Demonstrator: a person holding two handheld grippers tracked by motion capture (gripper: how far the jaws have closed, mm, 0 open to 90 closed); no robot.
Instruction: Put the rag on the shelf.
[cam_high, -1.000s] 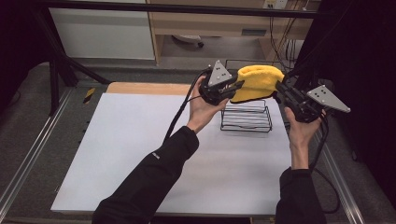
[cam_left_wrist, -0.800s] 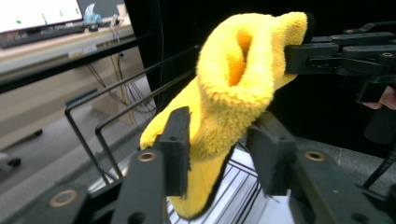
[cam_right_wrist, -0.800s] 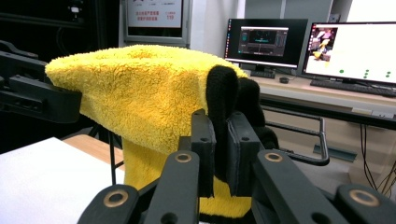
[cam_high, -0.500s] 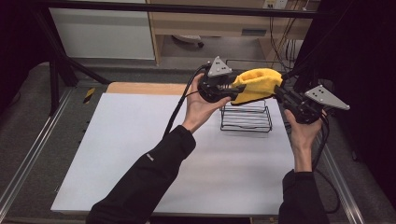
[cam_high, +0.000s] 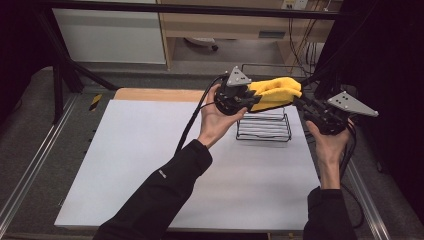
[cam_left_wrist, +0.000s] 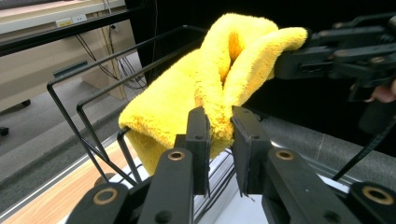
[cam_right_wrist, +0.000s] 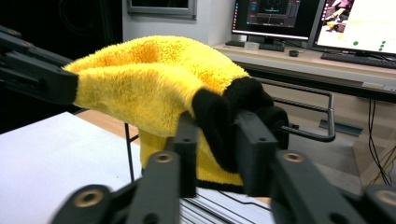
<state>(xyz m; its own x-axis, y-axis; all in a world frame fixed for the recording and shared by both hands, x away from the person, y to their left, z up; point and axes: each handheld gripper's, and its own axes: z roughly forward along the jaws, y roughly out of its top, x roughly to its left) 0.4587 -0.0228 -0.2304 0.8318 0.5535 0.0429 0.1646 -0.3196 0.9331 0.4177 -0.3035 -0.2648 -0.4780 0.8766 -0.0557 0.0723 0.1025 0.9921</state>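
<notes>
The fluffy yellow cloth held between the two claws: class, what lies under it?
Under the fluffy yellow cloth stands a black wire rack on the white table top. The cloth drapes over the rack's upper bars, hiding them; the rack's lower wires show.

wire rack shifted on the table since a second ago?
No. The wire rack sits at the same spot against the table's wooden back edge.

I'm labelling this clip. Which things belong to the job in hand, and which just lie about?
In the job:
yellow cloth
wire rack
left gripper
right gripper

Lying about:
small yellow-black item beside the table
monitors
keyboard
</notes>
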